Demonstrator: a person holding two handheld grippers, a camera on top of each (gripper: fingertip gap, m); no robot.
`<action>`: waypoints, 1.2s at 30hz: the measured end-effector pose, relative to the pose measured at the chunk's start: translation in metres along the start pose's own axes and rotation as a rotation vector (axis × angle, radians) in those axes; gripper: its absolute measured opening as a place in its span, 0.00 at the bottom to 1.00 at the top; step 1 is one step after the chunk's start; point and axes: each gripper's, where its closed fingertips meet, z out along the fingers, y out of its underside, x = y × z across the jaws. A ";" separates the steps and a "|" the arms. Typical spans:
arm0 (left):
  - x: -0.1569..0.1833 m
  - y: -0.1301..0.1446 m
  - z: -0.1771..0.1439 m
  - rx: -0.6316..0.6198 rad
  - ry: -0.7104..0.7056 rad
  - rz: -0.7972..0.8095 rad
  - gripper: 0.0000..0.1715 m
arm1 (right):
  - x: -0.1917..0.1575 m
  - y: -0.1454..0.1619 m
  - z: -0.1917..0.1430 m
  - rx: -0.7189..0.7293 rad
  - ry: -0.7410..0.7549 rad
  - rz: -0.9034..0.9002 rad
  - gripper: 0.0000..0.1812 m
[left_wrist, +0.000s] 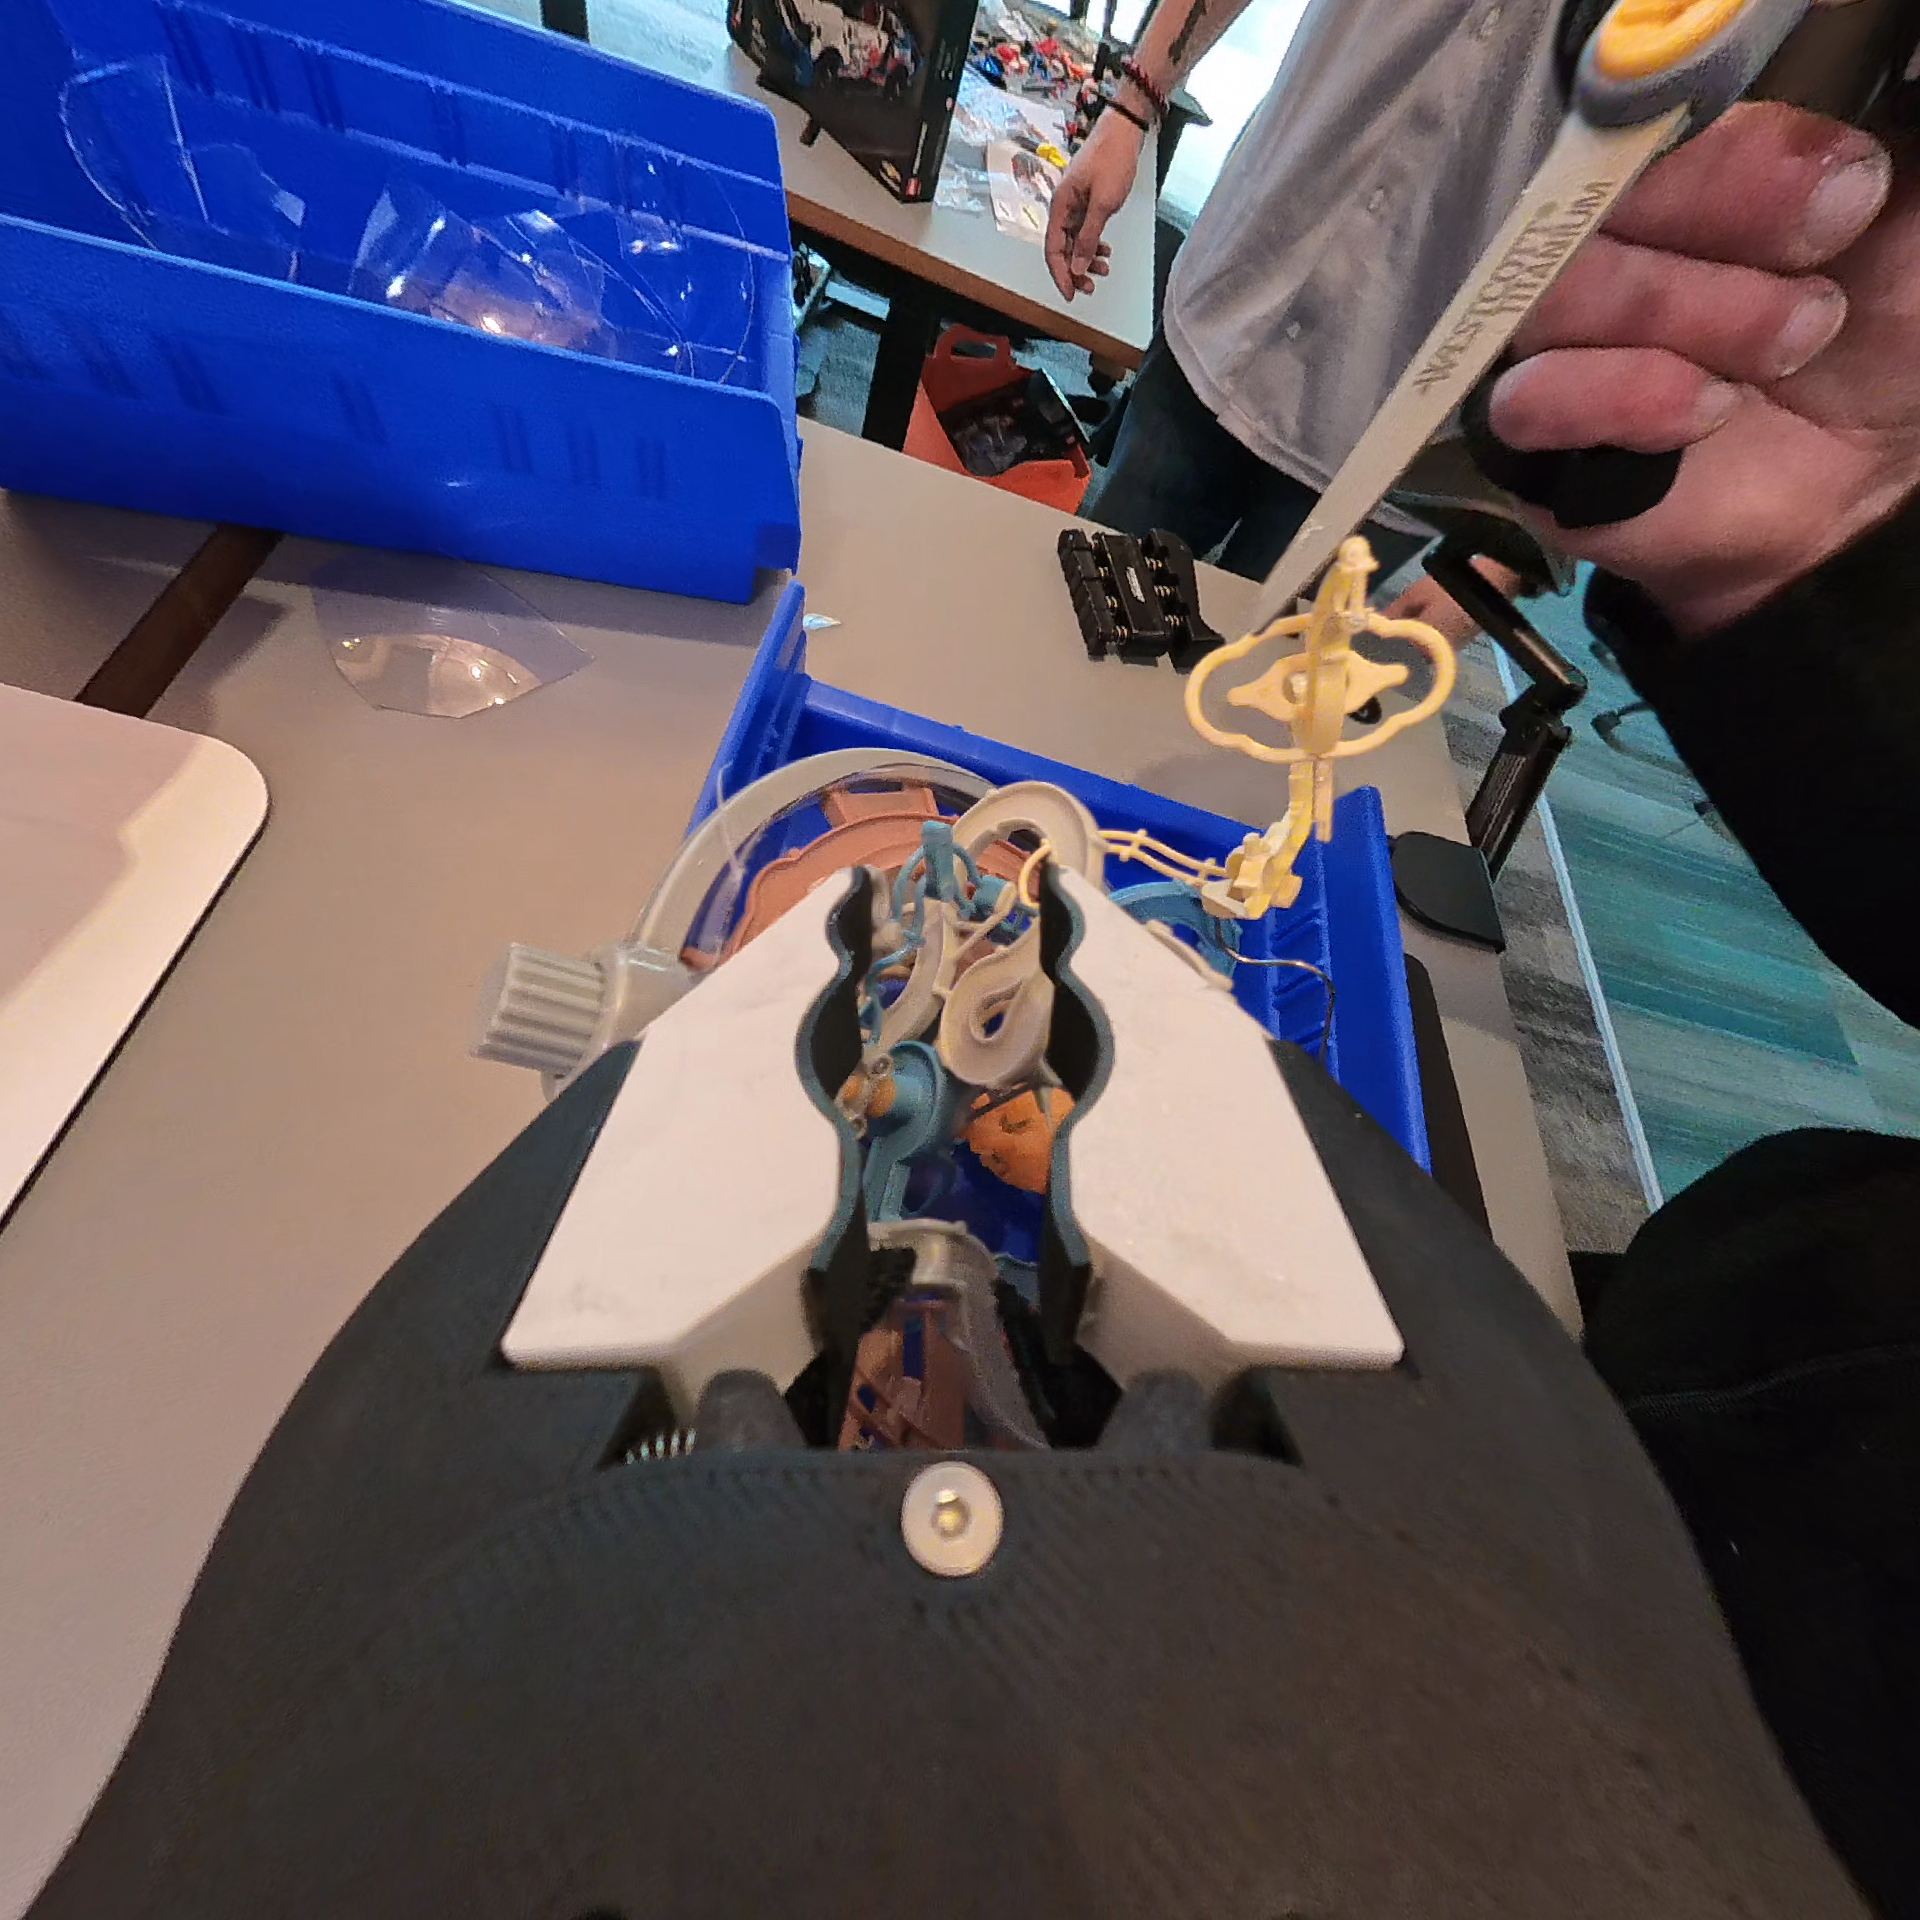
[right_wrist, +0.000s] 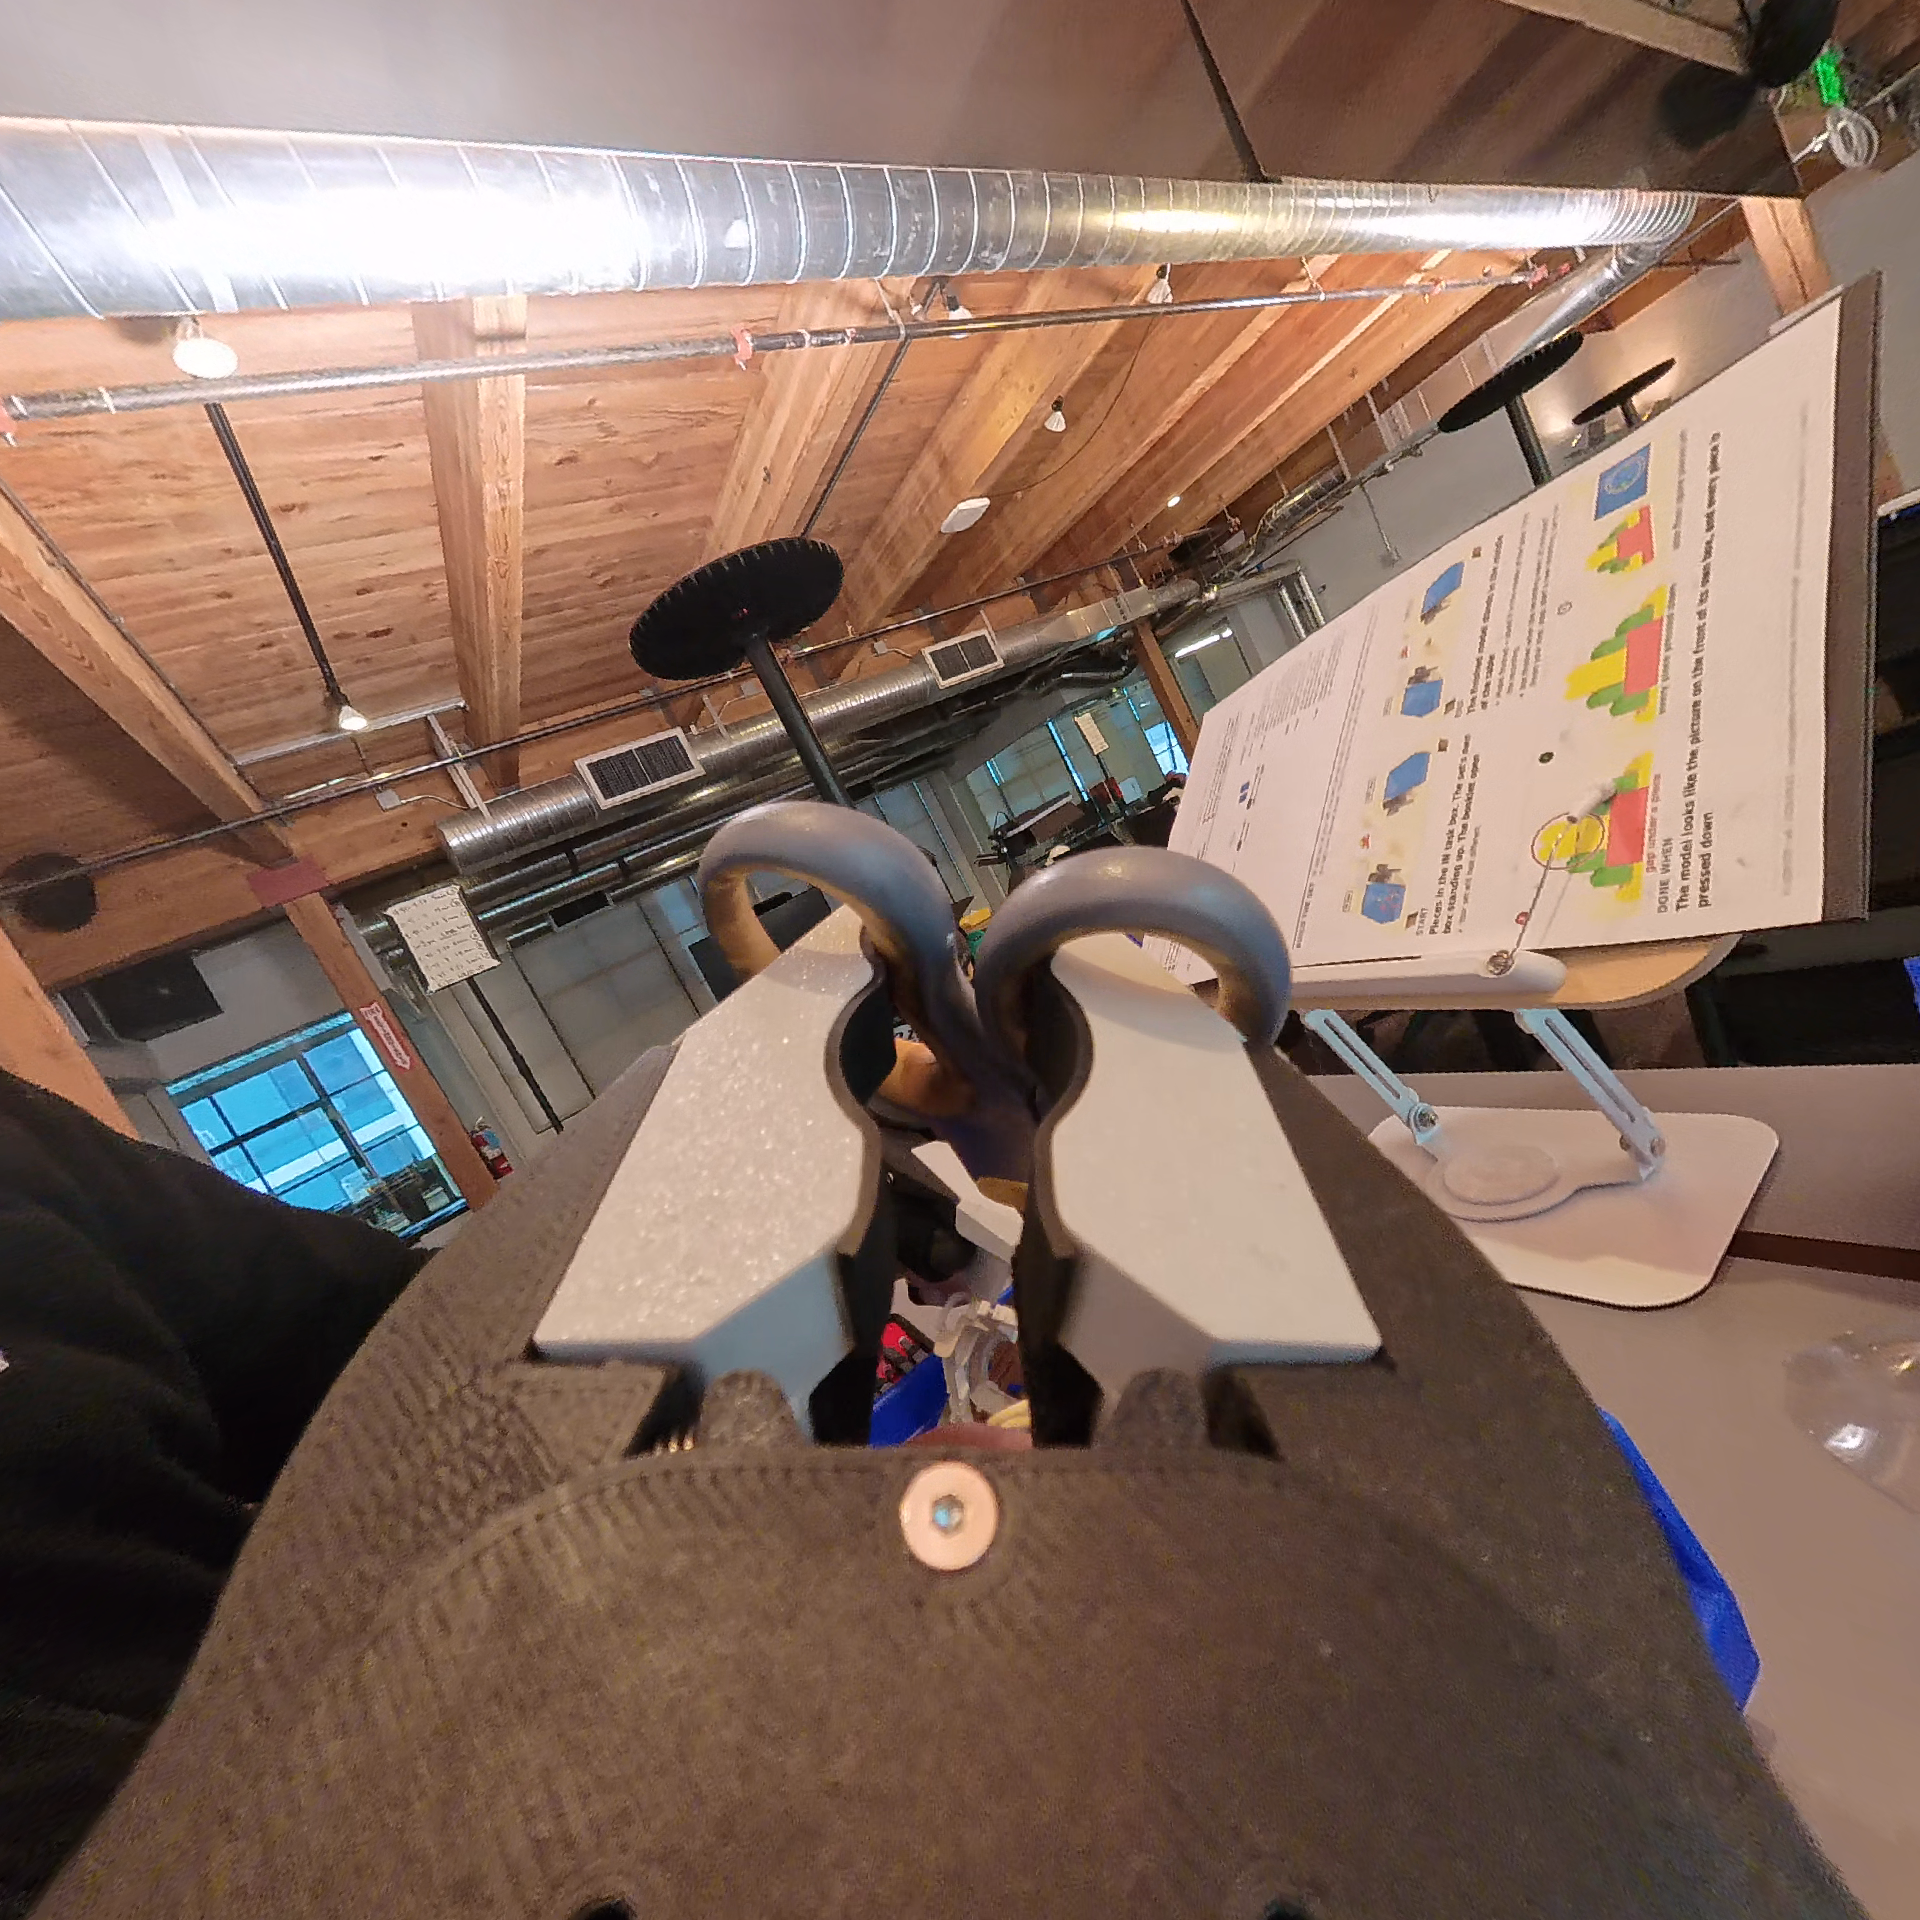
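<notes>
My left gripper (left_wrist: 951, 883) is shut on a tangle of grey, blue and cream plastic sprue parts (left_wrist: 977, 997), held over a small blue bin (left_wrist: 1351, 935) of similar parts. A cream sprue (left_wrist: 1314, 686) sticks up to the right from the bundle. The tip of a scissors blade (left_wrist: 1455, 343) touches its top end, coming down from the upper right beside a hand (left_wrist: 1714, 364). In the right wrist view my right gripper (right_wrist: 961, 966) is shut on the grey, yellow-lined scissors handles (right_wrist: 1143, 904) and points up toward the ceiling.
A large blue bin (left_wrist: 416, 447) with clear plastic domes stands at the back left. A clear plastic piece (left_wrist: 447, 665) and a black block (left_wrist: 1132, 592) lie on the grey table. A white stand (right_wrist: 1610, 1195) holds a printed sheet (right_wrist: 1558, 727). A person (left_wrist: 1351, 208) stands behind. Some 20 cm of space lies between my two pairs of fingers.
</notes>
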 end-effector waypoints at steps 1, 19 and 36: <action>-0.001 -0.002 -0.002 0.012 -0.009 -0.004 0.19 | -0.003 -0.003 -0.002 0.007 0.002 -0.008 0.10; 0.078 0.001 0.039 -0.123 -0.125 0.244 0.27 | 0.008 0.050 -0.078 -0.085 0.210 -0.039 0.10; 0.066 -0.028 0.056 -0.050 -0.179 0.206 0.02 | 0.058 0.132 -0.069 -0.327 0.220 0.206 0.10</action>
